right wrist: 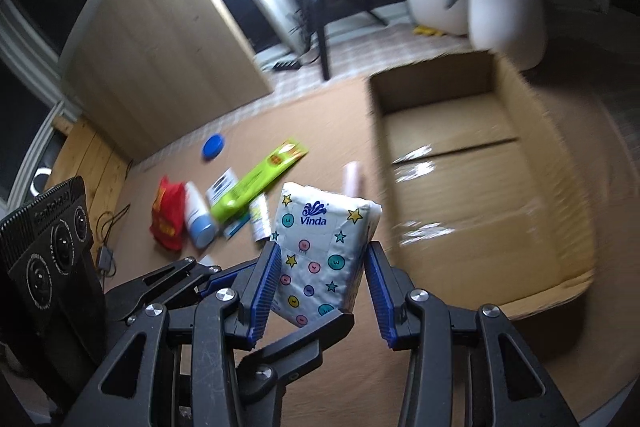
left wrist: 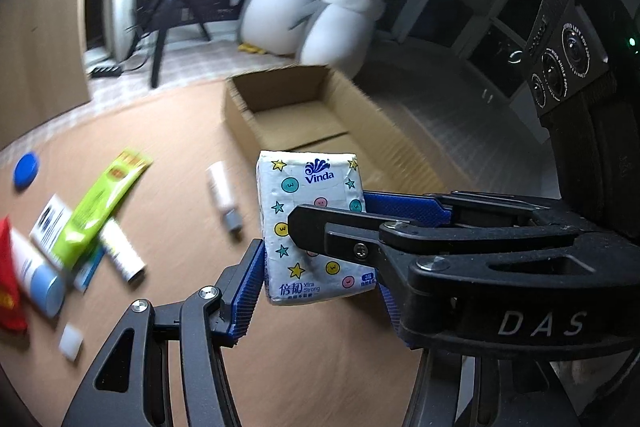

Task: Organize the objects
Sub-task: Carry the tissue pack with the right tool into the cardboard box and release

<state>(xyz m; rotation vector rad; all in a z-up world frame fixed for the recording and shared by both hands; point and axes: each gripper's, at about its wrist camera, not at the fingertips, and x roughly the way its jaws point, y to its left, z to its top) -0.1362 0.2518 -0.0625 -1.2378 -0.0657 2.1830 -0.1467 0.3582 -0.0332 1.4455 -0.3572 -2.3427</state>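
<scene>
Blue-padded grippers meet on a tissue pack, in the air just short of the cardboard box.

Left gripper (left wrist: 320, 267) and right gripper (right wrist: 320, 275) each have their jaws closed against the tissue pack (right wrist: 320, 247), near the cardboard box (right wrist: 480, 187); a green tube (right wrist: 256, 183) lies left of the box.

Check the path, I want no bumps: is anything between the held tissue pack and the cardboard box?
Nothing visible does. The tissue pack is held above the table; the open cardboard box lies just beyond.
</scene>
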